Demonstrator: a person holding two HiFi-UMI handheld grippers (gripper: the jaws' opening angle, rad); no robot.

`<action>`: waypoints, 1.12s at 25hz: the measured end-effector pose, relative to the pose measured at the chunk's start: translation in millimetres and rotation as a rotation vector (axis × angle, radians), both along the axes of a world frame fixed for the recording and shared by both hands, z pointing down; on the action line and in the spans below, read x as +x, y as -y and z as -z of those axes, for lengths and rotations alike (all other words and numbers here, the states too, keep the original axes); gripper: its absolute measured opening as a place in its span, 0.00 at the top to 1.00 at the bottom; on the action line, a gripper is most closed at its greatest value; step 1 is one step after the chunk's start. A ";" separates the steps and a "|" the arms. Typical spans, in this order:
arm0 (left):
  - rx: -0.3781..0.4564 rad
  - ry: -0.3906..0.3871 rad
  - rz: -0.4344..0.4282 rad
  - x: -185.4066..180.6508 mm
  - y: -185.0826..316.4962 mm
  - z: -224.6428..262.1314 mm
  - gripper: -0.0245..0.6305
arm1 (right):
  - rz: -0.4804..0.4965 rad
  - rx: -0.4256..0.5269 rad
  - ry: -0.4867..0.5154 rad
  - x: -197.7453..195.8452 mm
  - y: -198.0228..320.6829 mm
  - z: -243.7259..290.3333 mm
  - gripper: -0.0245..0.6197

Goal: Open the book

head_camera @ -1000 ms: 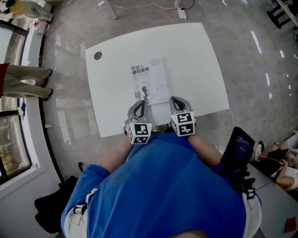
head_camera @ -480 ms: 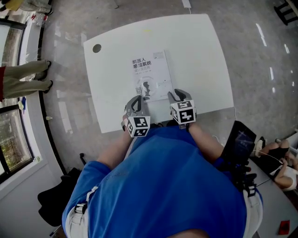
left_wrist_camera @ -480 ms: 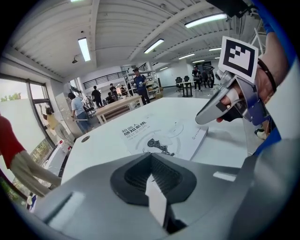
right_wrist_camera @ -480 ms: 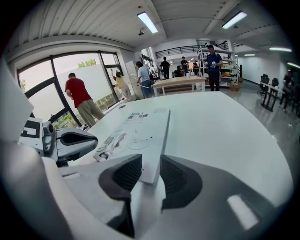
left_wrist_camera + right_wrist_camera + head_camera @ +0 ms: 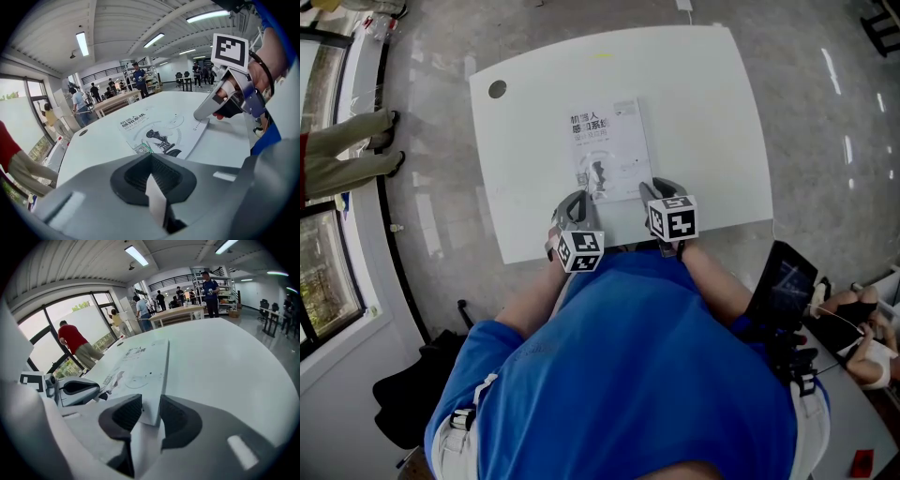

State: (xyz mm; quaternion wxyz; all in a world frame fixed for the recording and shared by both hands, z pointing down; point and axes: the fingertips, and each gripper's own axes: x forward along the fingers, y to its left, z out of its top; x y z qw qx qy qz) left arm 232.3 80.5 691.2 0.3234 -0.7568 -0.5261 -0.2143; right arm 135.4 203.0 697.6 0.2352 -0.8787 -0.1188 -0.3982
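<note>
Right gripper (image 5: 151, 405): jaws apart, just opened, straddling the near right corner of the book (image 5: 609, 145) without pinching it. Left gripper (image 5: 150, 158): jaws together, empty, just near of the near left corner. Book lies closed on the table (image 5: 712, 112), long axis running near to far; right gripper is the closer one.

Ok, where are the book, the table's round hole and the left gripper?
book (image 5: 609, 150): head view, cover's middle.
round hole (image 5: 497, 89): head view, its centre.
left gripper (image 5: 578, 197): head view, jaw tips.
</note>
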 end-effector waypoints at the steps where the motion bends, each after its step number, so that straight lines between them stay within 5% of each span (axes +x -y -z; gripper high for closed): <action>1: 0.002 0.000 0.000 -0.3 0.4 -1.2 0.95 | -0.001 0.004 -0.004 0.0 -0.1 0.5 0.78; 19: 0.011 -0.012 -0.035 -4.6 -7.7 -14.1 0.95 | -0.059 0.114 -0.134 -1.7 -0.1 19.6 0.81; 28: 0.008 -0.017 -0.040 -6.3 -10.4 -19.7 0.95 | 0.004 0.031 -0.155 -3.6 12.1 32.0 0.82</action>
